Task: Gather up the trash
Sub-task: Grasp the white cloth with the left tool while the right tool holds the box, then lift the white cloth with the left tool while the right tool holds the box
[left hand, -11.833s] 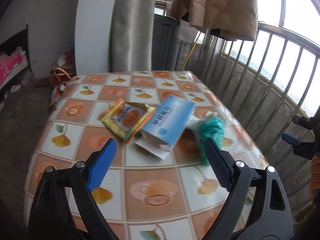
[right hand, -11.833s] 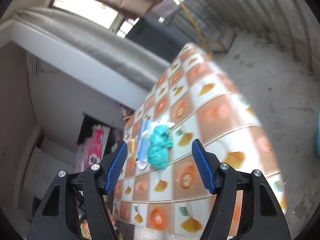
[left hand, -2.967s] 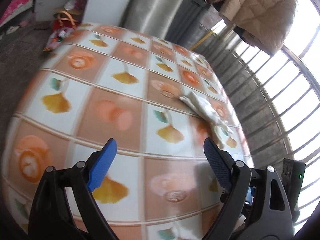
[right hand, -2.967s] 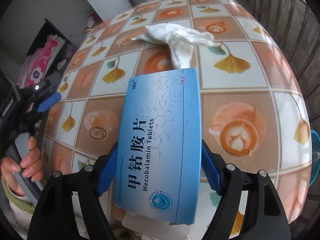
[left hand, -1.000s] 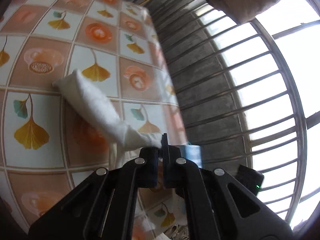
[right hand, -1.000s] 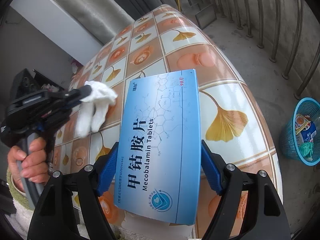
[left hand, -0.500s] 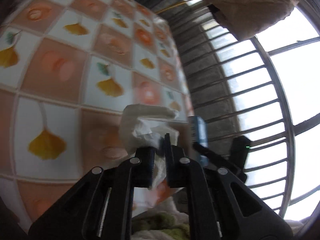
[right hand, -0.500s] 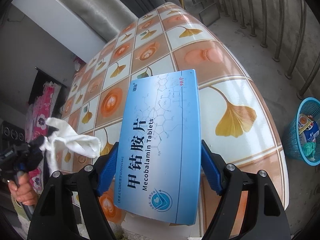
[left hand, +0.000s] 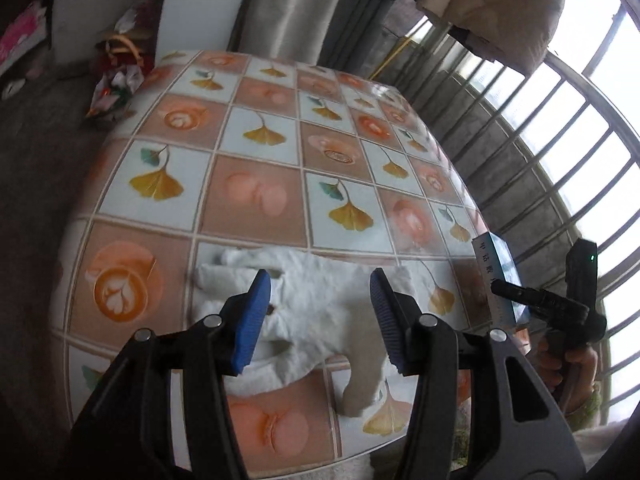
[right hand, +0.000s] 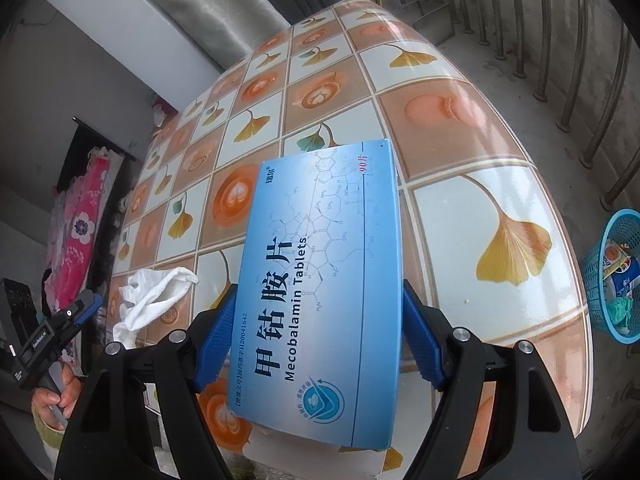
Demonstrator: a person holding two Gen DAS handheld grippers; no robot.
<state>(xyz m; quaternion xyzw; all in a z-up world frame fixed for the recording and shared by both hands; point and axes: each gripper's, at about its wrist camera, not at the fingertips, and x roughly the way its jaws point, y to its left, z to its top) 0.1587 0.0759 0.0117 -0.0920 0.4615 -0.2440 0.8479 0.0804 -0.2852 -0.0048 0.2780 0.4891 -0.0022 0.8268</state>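
Partly hidden: the lower end of the crumpled white cloth glove [left hand: 320, 312] sits behind the left gripper [left hand: 320, 316] in the left wrist view, and the nearer flap of the flat blue cardboard tablet box [right hand: 320, 292] runs out of sight below the right gripper [right hand: 320, 336] in the right wrist view. Left gripper: blue ribbed pads spread wide, nothing between them, poised over the glove. The glove lies limp on the round table with the glossy tiled ginkgo-leaf cover [left hand: 260, 200], near its front edge; whether the pads touch it cannot be told. Right gripper: pads pressed against both long sides of the box, held above the table edge, printed face up, "Mecobalamin Tablets" legible. Only the right wrist view shows the round turquoise plastic mesh basket [right hand: 612, 276] on the concrete floor beside the table, with wrappers and a green wad inside; contents too small to name further. It also shows the glove [right hand: 152, 296] from the side, fingers bunched, and the left gripper's blue tip [right hand: 86, 308] just beside it. Only the left wrist view shows the box edge-on [left hand: 498, 276] at far right, in front of the grey metal railing bars [left hand: 560, 152], and a padded beige coat [left hand: 492, 4] hanging above.
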